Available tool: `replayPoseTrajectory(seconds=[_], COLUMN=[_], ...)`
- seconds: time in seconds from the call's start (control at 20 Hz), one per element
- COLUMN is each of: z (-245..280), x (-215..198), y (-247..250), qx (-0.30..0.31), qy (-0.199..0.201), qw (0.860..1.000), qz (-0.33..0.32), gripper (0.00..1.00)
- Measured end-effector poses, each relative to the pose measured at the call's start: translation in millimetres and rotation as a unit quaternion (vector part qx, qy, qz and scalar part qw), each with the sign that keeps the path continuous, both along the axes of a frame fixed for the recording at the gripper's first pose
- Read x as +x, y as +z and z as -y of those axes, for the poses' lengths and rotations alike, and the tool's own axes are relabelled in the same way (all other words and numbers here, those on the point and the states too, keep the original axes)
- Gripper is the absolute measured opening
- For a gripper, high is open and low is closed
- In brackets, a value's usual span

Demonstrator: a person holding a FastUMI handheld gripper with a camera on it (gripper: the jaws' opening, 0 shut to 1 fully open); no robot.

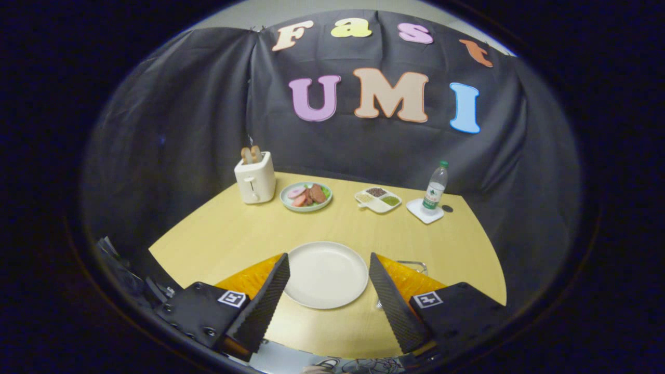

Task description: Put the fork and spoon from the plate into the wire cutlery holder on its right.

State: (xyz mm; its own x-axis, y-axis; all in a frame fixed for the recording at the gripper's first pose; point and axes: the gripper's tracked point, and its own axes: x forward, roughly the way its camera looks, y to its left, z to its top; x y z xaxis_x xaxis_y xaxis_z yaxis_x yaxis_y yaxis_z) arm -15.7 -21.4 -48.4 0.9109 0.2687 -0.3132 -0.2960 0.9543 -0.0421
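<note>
The gripper (329,262) is hovering above the near part of a yellow table (228,228), its 2 fingers (262,306) standing wide apart and gripping nothing. Between them a round, pale plate (326,274) is lying flat on the table, its face bare. Just behind the right finger a thin wire frame is peeking out — this looks to be the wire cutlery holder (413,266), sitting to the right of the plate, though the finger is hiding most of it, so its contents and which way it is facing cannot be told. Each finger mount is carrying a small square black-and-white marker, not readable as writing. Beyond the plate, toward the far side of the table, 4 things are sitting in a rough row: a cream toaster (254,179) with 2 slices of bread standing up in its slots, a light green plate of sliced meat (306,196), a white divided tray (377,200) holding 3 small portions of food, and — farthest right — a clear water bottle (435,188) with a green cap, standing upright on a white square coaster (425,211). The bottle's label is too small to read.
</note>
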Motion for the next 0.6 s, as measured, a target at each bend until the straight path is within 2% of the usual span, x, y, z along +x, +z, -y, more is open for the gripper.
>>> replayPoseTrajectory(seconds=[0.2, 0.6], z=[-7, -7], x=[-10, -7], y=[6, 7], qx=[0.007, 0.01], qy=[0.004, -0.017], qw=[0.999, 0.999], qz=[0.037, 0.039], gripper=[1.0, 1.0])
